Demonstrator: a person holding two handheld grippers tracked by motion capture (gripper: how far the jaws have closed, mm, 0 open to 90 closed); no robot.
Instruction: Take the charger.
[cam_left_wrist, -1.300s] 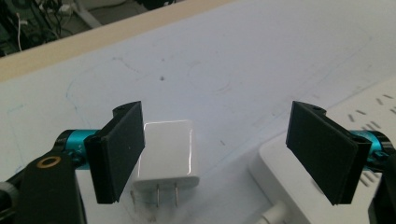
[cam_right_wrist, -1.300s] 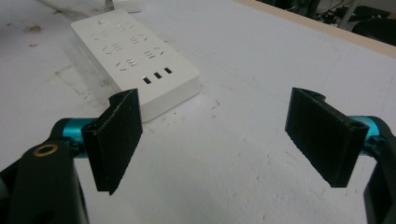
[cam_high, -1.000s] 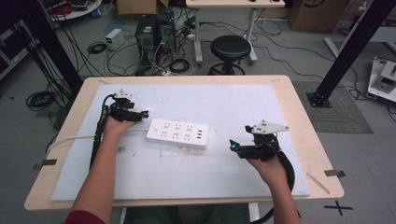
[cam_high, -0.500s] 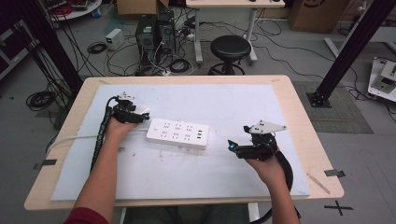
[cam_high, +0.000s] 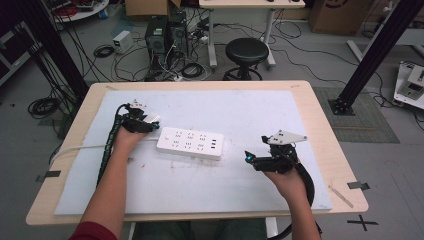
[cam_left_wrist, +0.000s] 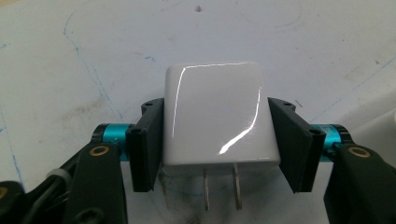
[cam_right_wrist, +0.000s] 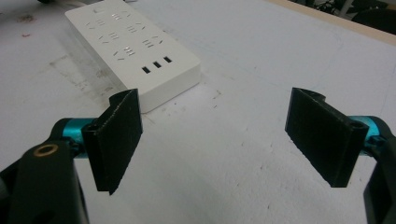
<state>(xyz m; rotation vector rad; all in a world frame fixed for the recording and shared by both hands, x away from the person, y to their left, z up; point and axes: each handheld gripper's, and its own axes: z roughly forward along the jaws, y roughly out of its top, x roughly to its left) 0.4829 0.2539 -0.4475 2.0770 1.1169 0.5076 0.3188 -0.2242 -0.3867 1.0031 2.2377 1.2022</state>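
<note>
Clamped across its two flat sides by the left hand-held gripper (cam_left_wrist: 215, 140), whose jaws have just been closing, the glossy charger (cam_left_wrist: 215, 119) looks light, rigid and slippery, prongs toward the hand.

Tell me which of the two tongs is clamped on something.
The left tongs: their black pads press both sides of a white plug adapter, prongs pointing back toward the hand. The right tongs stand wide open over the bare mat, near the power strip.
</note>
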